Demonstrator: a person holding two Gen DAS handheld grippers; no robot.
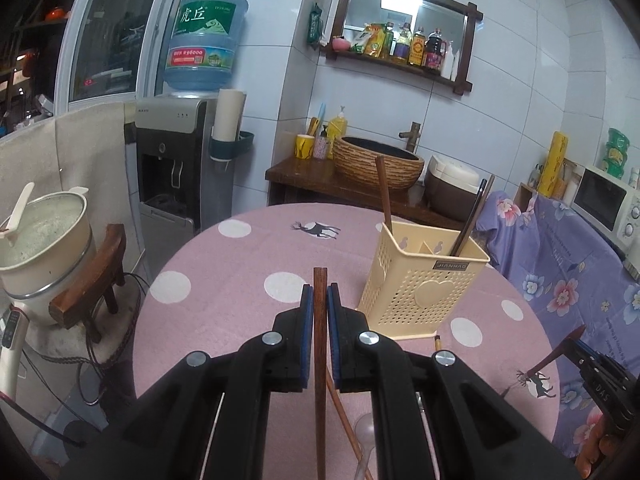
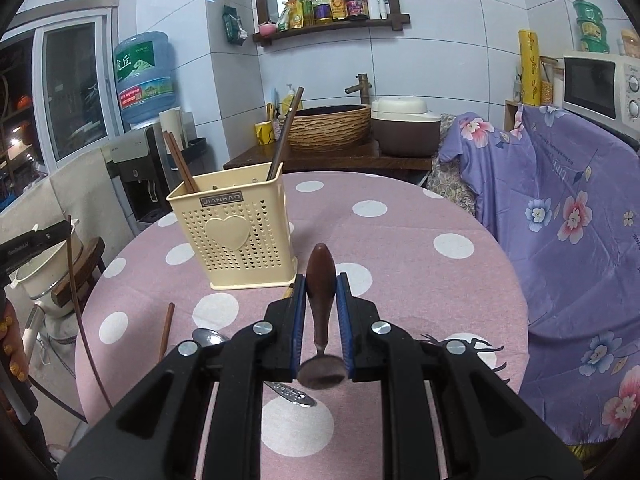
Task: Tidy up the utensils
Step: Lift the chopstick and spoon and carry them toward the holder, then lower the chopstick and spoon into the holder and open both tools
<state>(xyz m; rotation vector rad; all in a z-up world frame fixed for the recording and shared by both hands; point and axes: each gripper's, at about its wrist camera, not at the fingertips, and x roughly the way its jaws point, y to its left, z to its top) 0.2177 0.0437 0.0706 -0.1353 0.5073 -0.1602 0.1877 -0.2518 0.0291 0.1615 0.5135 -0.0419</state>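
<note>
Left gripper (image 1: 319,300) clamped on chopstick (image 1: 320,344), right gripper (image 2: 321,300) clamped on spoon (image 2: 320,280), both off the table (image 2: 400,216), caddy (image 1: 424,280) at 1 o'clock of left; best kept upright, lowered tip-first into an open slot, one at a time.

White glossy wall tiles (image 1: 500,92) cover the room, catching a bright reflection from a ceiling light in the dark-framed mirror shelf (image 1: 404,28), which carries oil and sauce bottles. Left of it stands a water dispenser (image 1: 172,160) topped by a blue jug (image 1: 204,40), beside a sliding window (image 1: 116,32) — dark outside. A woven-look basin (image 2: 328,126) with a bamboo-style tap sits on a dark wooden counter; a white microwave (image 2: 600,84) stands at right, above furniture draped in purple floral cloth (image 2: 568,216).
</note>
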